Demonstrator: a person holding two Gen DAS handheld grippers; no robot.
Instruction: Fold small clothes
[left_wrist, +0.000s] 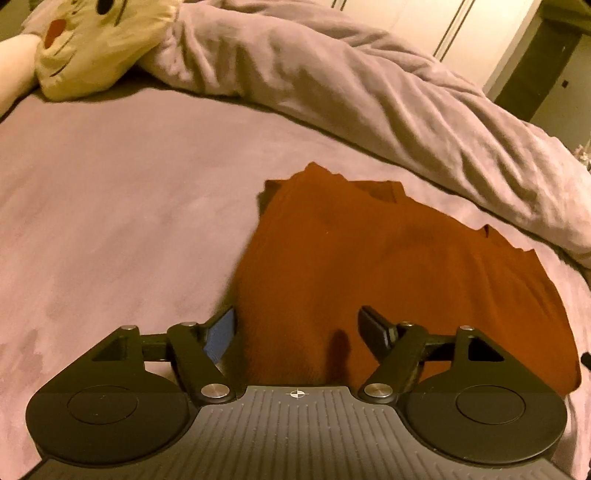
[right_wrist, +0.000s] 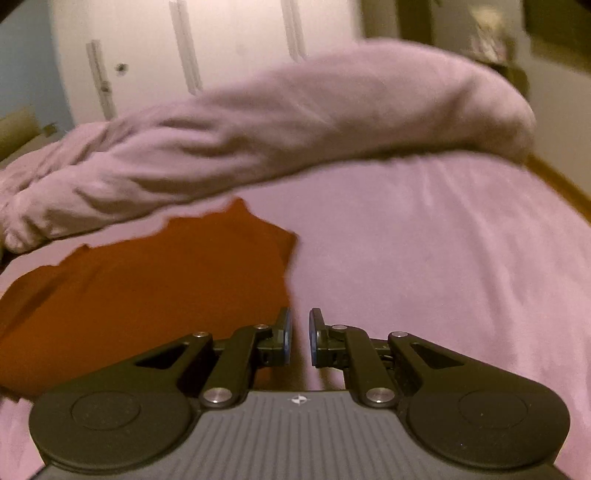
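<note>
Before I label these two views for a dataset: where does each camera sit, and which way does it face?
Left wrist: on the left gripper, open over the rust-orange garment's near left edge, facing the plush pillow.
Right wrist: on the right gripper, nearly closed, empty, beside the garment's right edge, facing wardrobe doors.
Shared: garment, bunched duvet, bedsheet.

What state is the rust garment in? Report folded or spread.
Spread, mostly: the rust garment lies flat on the bed sheet, only its far edge doubled.

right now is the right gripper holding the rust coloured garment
No, the right gripper has its jaws nearly together with only bedsheet showing in the gap, just beside the rust garment.
</note>
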